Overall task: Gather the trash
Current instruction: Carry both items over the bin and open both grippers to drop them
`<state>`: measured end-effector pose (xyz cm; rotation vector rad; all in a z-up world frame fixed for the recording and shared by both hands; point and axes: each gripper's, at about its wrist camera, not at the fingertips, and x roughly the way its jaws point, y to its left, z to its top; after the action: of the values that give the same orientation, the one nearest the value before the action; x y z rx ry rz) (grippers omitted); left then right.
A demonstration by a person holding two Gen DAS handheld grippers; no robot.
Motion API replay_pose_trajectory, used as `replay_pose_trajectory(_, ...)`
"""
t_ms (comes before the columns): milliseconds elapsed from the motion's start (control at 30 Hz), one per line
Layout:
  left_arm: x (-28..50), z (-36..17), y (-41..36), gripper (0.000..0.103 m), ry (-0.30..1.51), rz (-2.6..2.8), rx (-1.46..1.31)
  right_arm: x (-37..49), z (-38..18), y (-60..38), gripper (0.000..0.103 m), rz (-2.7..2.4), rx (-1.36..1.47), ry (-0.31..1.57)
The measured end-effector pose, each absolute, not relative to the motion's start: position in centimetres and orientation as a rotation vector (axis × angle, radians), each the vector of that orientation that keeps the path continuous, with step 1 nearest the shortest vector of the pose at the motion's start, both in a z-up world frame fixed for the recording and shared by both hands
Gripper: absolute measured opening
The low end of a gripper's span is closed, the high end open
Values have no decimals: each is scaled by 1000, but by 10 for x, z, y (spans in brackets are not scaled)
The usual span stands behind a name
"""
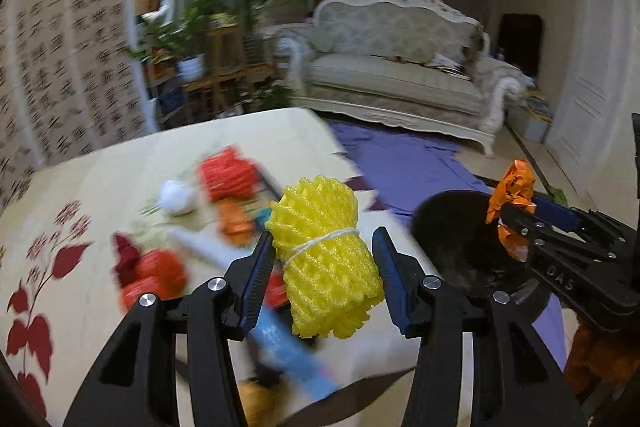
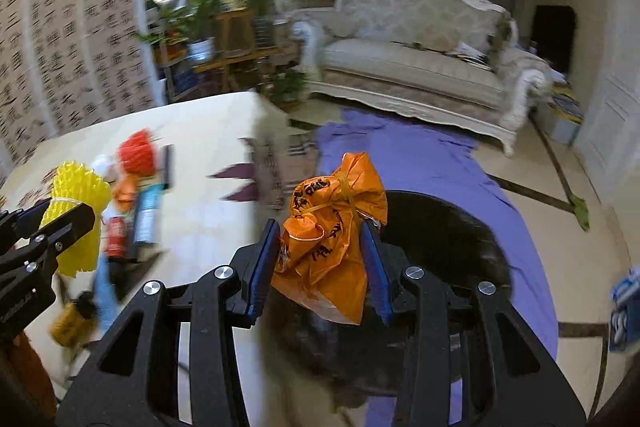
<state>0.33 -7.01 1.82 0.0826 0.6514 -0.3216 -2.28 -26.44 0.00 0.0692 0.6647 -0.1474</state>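
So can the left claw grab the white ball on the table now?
Probably not right now. The left claw is already full, clamped on the yellow foam net. The white ball lies free on the table, so the claw must drop the net first.

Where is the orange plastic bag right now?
The orange plastic bag sits centre in the right wrist view, clamped in the right hand-held gripper, above the black bin beside the table.

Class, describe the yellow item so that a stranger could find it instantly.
Start at the cream table with red leaf prints. At its near edge, the left tongs hold a yellow foam net roll. Unlike the red and orange scraps behind it, it is bright yellow and tied with white string.
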Motion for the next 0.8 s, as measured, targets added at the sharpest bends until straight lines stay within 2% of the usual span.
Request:
replay_pose_trajectory(400,33,2,-159,50,672,-412,162,-15,-28,-334,40,-238,127,690)
replay_pose_trajectory(800,45,-14,-202,51,687,-437,224,-8,-40,-365,41,-260,152,703)
